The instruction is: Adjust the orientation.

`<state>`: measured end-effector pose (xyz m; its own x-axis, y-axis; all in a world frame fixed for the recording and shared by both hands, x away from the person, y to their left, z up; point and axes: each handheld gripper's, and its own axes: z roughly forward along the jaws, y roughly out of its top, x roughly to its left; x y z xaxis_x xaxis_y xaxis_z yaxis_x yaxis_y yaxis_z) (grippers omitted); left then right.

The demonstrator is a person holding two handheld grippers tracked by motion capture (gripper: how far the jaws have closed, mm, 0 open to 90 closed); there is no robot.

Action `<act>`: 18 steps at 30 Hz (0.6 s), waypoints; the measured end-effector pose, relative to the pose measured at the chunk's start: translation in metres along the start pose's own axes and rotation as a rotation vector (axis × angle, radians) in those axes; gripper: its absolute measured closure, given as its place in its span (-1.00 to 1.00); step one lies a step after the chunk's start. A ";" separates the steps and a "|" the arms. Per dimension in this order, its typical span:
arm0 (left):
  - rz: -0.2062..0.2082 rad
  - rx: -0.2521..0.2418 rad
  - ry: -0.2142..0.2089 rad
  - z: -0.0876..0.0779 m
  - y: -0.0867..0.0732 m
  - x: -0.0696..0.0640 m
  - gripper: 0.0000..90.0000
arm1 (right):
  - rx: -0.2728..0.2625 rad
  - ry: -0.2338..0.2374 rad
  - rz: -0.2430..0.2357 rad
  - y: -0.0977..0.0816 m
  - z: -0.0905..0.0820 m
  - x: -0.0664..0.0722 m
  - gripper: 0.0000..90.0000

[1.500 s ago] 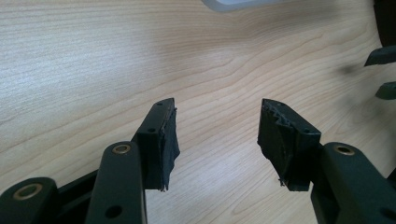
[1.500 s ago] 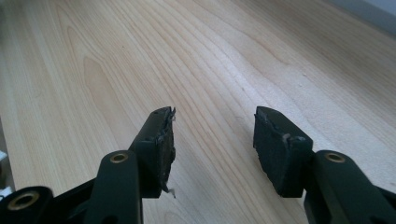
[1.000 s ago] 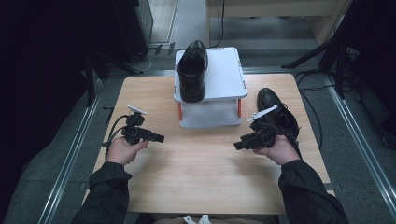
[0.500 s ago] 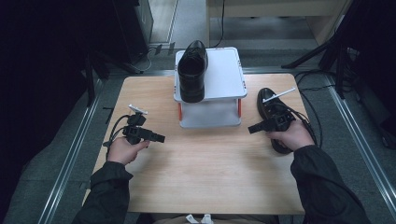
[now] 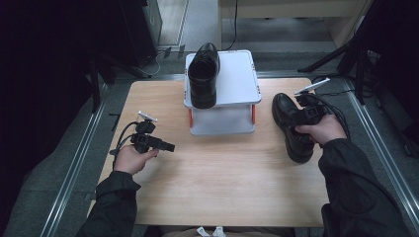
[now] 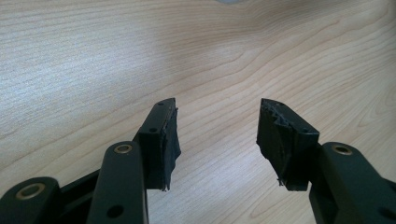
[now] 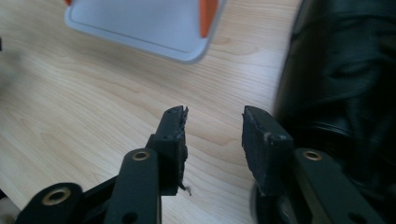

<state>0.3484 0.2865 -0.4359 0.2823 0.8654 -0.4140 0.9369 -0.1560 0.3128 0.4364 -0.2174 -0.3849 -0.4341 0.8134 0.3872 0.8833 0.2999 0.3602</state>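
the right gripper (image 7: 212, 122) has just been closing, with nothing between its jaws, just beside the black leather dress shoe (image 5: 291, 126) lying on the desk (image 5: 222, 182). the shoe looks moderately heavy, glossy and slippery; its stiff heel collar should grip best. the left gripper (image 6: 217, 119) rests open.

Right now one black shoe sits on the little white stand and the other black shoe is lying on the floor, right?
Not quite. One black shoe does sit on the white stand, but the other black shoe rests on the wooden table, to the right of the stand and beside the right gripper, not on the floor. The high view shows it.
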 end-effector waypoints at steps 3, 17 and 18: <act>0.000 -0.001 0.000 0.000 0.000 0.000 0.06 | 0.011 -0.009 0.022 -0.002 -0.004 -0.007 0.47; 0.009 0.009 0.004 0.001 0.000 -0.001 0.06 | 0.096 -0.065 0.090 -0.004 0.017 -0.022 0.87; 0.010 0.010 0.005 0.001 0.000 -0.001 0.06 | 0.098 -0.056 0.109 -0.003 0.017 -0.024 0.89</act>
<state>0.3483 0.2852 -0.4369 0.2910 0.8659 -0.4069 0.9360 -0.1695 0.3086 0.4471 -0.2292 -0.4094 -0.3270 0.8693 0.3707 0.9387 0.2536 0.2334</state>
